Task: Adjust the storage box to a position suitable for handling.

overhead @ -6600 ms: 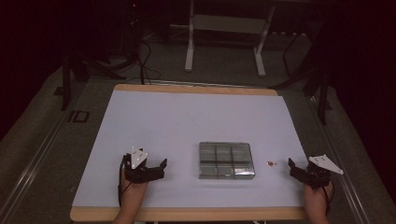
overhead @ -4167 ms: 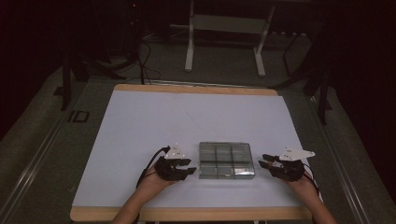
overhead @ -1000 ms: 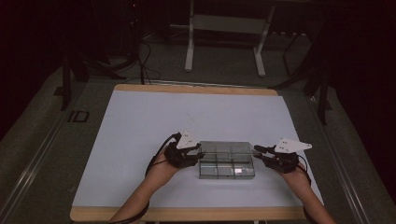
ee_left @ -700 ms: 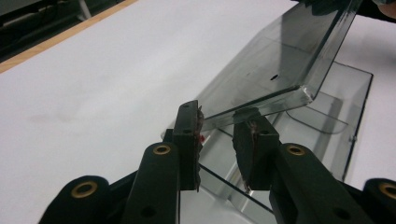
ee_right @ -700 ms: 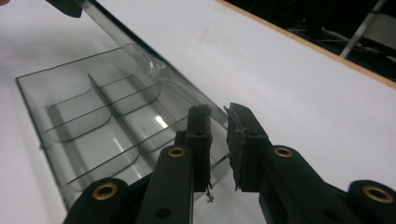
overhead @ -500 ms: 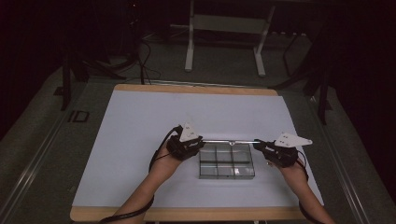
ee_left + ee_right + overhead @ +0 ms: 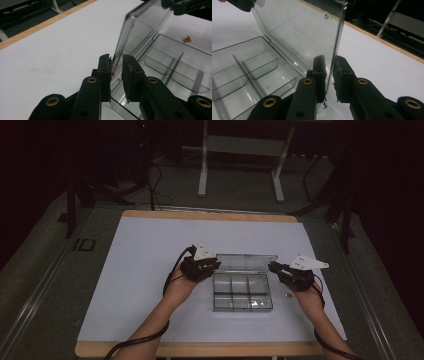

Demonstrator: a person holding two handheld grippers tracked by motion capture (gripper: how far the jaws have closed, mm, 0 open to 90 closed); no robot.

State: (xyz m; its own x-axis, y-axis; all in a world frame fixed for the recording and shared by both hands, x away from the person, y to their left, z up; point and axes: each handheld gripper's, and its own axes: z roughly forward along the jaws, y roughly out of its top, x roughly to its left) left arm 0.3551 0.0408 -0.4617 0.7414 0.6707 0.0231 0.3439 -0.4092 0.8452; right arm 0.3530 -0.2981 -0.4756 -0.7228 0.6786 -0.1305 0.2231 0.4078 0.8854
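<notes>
Now a clear plastic box with divided compartments sits on the white counter, near its front edge and somewhat right of the middle. Its lid stands raised along the far side. The left gripper pinches the lid's left edge between narrowly set jaws, and the right gripper clamps its right edge likewise. A small reddish speck lies just right of the box.

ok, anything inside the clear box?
The compartments of the clear box that show look empty, dividers only. The raised lid and both grippers cover a few corners.
</notes>
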